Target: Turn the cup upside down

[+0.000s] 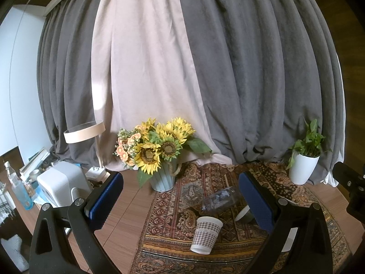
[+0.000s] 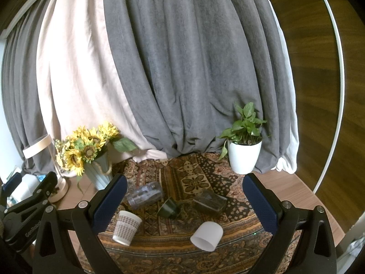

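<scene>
A checked paper cup stands upright on the patterned cloth. A white frosted cup lies on its side, as do a clear plastic cup, a small dark green cup and a dark glass. My left gripper is open above the cloth, the paper cup between and below its fingers. My right gripper is open, with the cups below it.
A sunflower bouquet in a pale vase stands at the back left. A potted plant in a white pot stands at the back right. A lamp and a white appliance are left. Curtains hang behind.
</scene>
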`<action>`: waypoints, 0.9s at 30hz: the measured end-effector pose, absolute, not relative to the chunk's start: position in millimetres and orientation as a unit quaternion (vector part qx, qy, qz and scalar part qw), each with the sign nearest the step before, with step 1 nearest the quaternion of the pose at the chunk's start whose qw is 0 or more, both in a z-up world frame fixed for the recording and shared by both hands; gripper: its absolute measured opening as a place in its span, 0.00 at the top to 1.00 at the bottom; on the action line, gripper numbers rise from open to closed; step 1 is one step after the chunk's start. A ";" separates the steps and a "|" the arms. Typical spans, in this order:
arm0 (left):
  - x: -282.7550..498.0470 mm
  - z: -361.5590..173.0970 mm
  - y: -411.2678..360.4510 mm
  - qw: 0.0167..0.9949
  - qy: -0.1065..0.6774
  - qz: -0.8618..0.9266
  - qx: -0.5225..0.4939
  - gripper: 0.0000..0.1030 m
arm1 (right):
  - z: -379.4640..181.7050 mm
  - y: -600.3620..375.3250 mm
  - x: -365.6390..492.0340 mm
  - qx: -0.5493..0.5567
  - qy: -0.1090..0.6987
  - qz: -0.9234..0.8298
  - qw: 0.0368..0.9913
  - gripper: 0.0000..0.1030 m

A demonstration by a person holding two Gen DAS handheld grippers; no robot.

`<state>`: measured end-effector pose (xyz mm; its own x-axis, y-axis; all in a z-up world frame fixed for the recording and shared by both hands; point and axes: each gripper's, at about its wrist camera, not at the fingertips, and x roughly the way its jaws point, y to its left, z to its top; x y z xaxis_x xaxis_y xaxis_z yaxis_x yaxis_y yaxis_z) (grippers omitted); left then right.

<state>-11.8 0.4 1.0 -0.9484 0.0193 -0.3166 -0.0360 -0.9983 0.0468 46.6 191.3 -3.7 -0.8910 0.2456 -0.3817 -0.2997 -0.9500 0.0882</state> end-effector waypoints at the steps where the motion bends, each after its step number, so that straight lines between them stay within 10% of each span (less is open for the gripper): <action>1: -12.2 1.0 0.3 0.015 0.026 0.987 -0.161 0.00 | -3.8 191.7 46.8 -0.186 0.073 0.970 0.140 0.01; 27: -83.0 -82.8 22.6 0.059 0.070 0.937 -0.337 0.00 | -64.0 203.5 -6.0 -0.288 0.092 0.942 0.148 0.01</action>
<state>-83.0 22.6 -82.8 -0.7663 0.0628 -0.6394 -0.1577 -0.9831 0.0925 -6.0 203.5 -64.0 -0.7902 0.2260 -0.5696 -0.3323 -0.9390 0.0884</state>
